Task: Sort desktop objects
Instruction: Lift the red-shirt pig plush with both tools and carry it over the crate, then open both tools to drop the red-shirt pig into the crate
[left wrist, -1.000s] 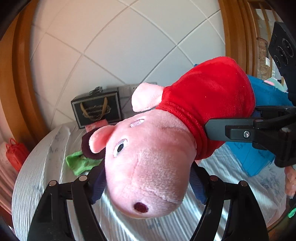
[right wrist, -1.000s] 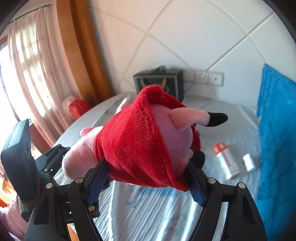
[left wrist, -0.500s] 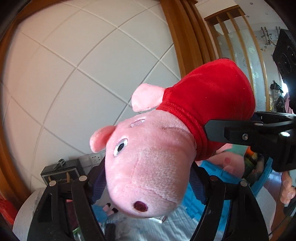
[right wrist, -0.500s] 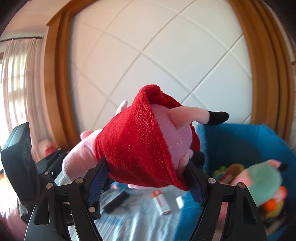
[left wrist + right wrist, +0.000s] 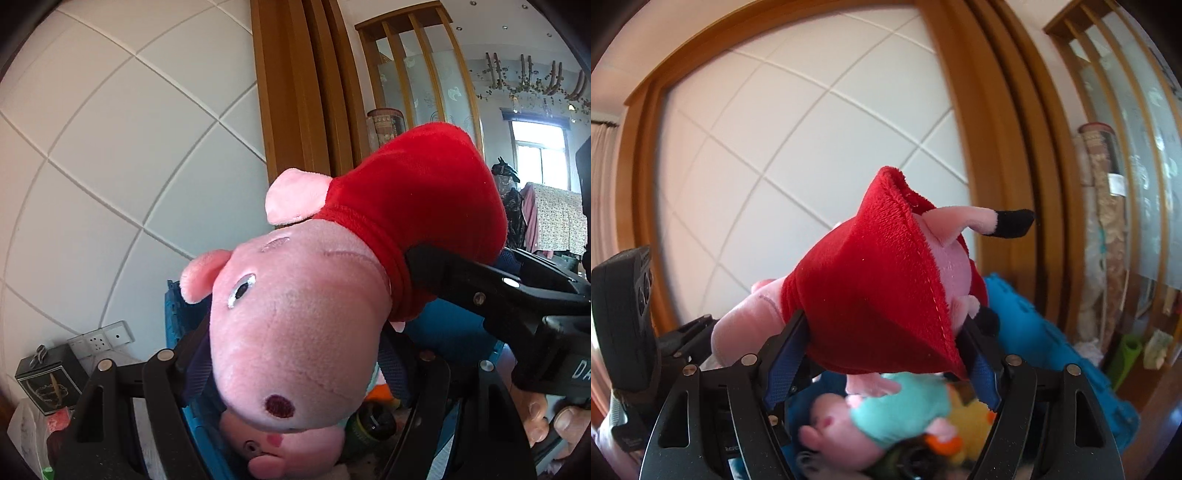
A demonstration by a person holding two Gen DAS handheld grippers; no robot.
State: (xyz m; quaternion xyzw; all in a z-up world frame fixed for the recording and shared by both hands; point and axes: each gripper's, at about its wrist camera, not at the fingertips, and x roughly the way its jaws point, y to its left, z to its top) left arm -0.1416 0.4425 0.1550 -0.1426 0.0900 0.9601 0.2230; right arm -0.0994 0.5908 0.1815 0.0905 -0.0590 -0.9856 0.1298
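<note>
Two grippers share one pig [image 5: 295, 325]: the left gripper [image 5: 295, 369] clamps its pink head, the right gripper [image 5: 882, 350] its red-dressed body, so the toy hangs in the air between them, above a blue bin [image 5: 1052, 332]. The bin already holds other plush toys, among them a teal-clad one [image 5: 905, 413]. The step in hand looks like the carry to the bin. Next, both should lower the pig over the opening and spread their jaws together, so neither side snags.
</note>
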